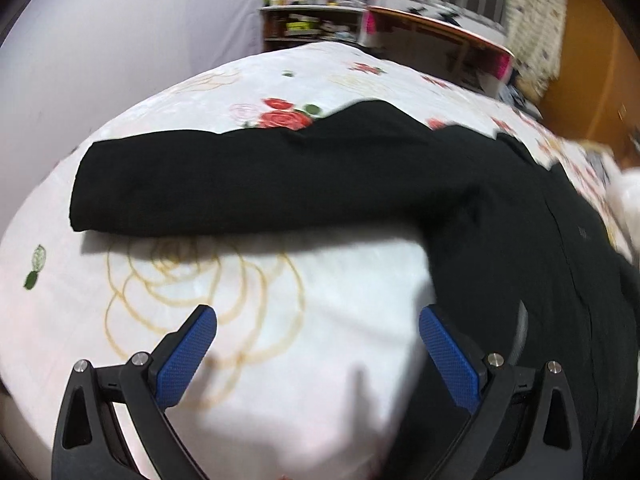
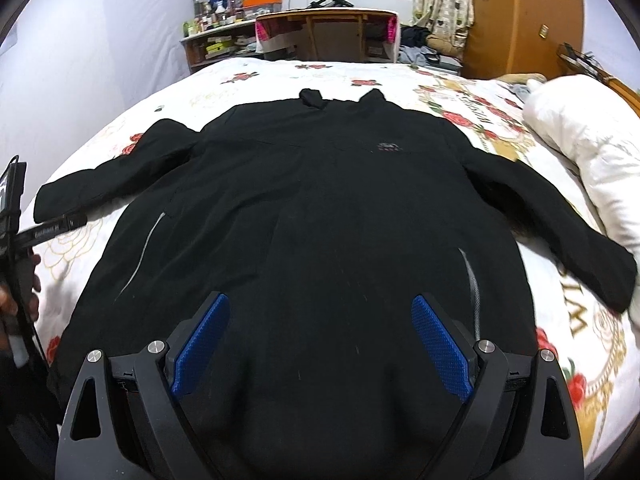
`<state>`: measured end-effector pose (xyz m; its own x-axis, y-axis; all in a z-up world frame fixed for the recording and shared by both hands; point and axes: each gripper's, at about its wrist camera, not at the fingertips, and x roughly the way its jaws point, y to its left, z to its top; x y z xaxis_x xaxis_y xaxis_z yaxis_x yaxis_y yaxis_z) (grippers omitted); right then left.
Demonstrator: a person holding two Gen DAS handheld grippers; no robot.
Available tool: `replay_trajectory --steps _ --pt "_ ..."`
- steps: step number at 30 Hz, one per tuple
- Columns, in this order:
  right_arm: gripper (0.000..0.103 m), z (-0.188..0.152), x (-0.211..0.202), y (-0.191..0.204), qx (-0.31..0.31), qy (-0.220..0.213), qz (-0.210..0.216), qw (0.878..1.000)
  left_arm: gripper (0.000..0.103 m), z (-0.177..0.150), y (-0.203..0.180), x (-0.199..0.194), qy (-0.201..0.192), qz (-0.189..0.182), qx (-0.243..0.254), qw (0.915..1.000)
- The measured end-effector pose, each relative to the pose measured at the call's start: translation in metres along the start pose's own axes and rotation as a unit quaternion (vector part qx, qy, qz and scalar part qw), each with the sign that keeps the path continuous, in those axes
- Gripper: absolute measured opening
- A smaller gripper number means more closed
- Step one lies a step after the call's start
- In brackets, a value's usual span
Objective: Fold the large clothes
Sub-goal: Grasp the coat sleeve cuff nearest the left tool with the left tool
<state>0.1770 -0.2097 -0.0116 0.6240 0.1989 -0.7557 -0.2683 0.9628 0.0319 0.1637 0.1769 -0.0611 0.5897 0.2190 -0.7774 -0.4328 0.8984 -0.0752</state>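
A large black jacket (image 2: 320, 208) lies spread flat, front up, on a bed with a white rose-print sheet (image 2: 480, 120), collar at the far end and both sleeves stretched out sideways. My right gripper (image 2: 320, 308) hovers open over the jacket's lower hem, nothing between its blue pads (image 2: 204, 340). In the left wrist view the jacket's left sleeve (image 1: 240, 184) runs across the sheet (image 1: 280, 300) ahead of my left gripper (image 1: 318, 320), which is open above bare sheet just beside the jacket's body. The left gripper's black handle (image 2: 52, 228) and a hand (image 2: 24, 292) show at the right view's left edge.
A white duvet (image 2: 588, 160) is bunched on the bed's right side. Beyond the bed stand a wooden desk (image 2: 328, 28), a shelf crowded with bottles (image 2: 216, 28), a barred window and a wooden wardrobe (image 2: 524, 20). A plain wall runs along the left.
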Motion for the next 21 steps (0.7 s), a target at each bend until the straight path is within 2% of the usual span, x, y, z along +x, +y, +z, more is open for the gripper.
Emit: replay_trajectory --steps 8,17,19,20,21 --pt "0.093 0.026 0.028 0.003 -0.017 -0.003 0.001 1.000 0.099 0.028 0.043 0.037 -0.003 0.009 -0.080 0.9967" --pt "0.093 0.037 0.053 -0.003 -0.018 0.006 -0.011 1.000 0.098 0.045 0.081 0.067 -0.001 0.004 -0.170 0.9855" --pt "0.093 0.039 0.058 -0.004 -0.017 0.009 -0.013 1.000 0.085 0.048 0.086 0.075 0.000 0.012 -0.178 0.9840" --pt "0.093 0.039 0.060 -0.006 -0.014 0.010 -0.015 1.000 0.081 0.049 0.088 0.080 0.004 0.017 -0.181 0.9833" --pt "0.093 0.039 0.060 -0.007 -0.012 0.011 -0.016 1.000 0.072 0.050 0.088 0.083 0.007 0.022 -0.183 0.9829"
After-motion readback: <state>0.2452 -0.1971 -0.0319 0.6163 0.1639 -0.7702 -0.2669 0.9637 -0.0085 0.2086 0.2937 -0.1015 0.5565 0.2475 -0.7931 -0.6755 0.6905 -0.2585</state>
